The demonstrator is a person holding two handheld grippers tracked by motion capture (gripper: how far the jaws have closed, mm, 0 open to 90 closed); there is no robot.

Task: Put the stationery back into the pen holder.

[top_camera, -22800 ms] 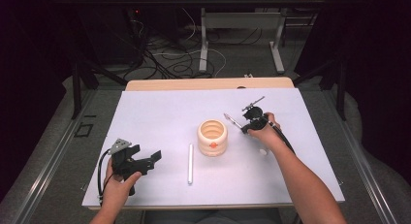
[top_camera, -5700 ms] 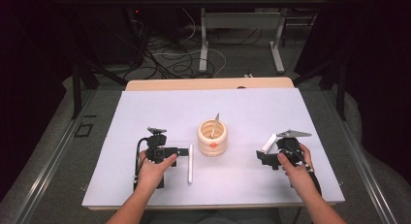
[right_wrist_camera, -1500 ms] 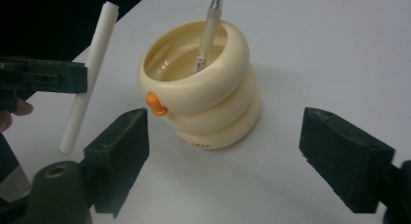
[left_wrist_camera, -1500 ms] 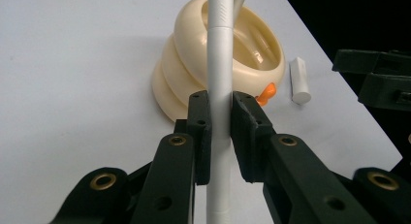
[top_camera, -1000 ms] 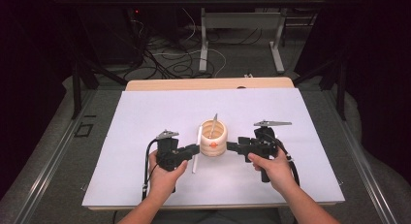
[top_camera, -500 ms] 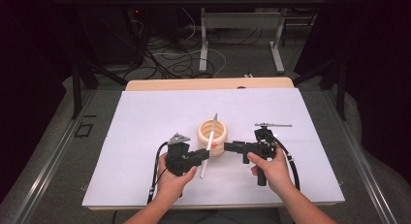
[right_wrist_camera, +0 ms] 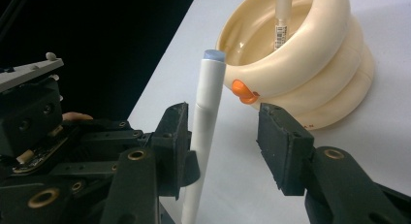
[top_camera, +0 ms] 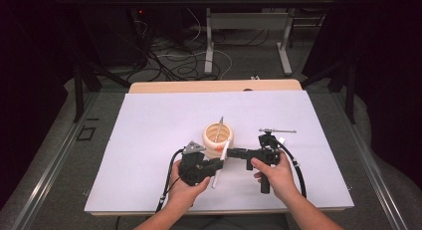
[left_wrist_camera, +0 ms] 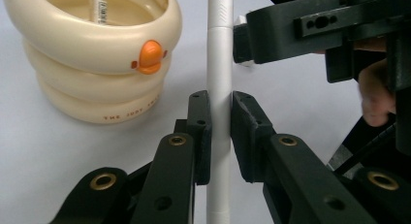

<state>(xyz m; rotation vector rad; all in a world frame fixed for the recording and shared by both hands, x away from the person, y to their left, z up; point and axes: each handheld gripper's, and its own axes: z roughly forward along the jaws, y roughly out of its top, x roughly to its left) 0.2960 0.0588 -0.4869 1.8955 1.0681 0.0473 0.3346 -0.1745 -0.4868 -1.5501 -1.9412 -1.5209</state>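
Beside the cup (top_camera: 217, 137), left tool (left_wrist_camera: 220, 122) clamps pen (left_wrist_camera: 219, 64).

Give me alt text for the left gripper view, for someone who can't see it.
The left tool is shut on a white pen held upright between its two black jaws. A cream ringed cup with an orange beak stands on the white table to the pen's left, another pen inside it, and the right tool reaches in behind.

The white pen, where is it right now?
The white pen stands clamped in the left claw, just right of the cream ringed cup, with the open right claw closing around it.
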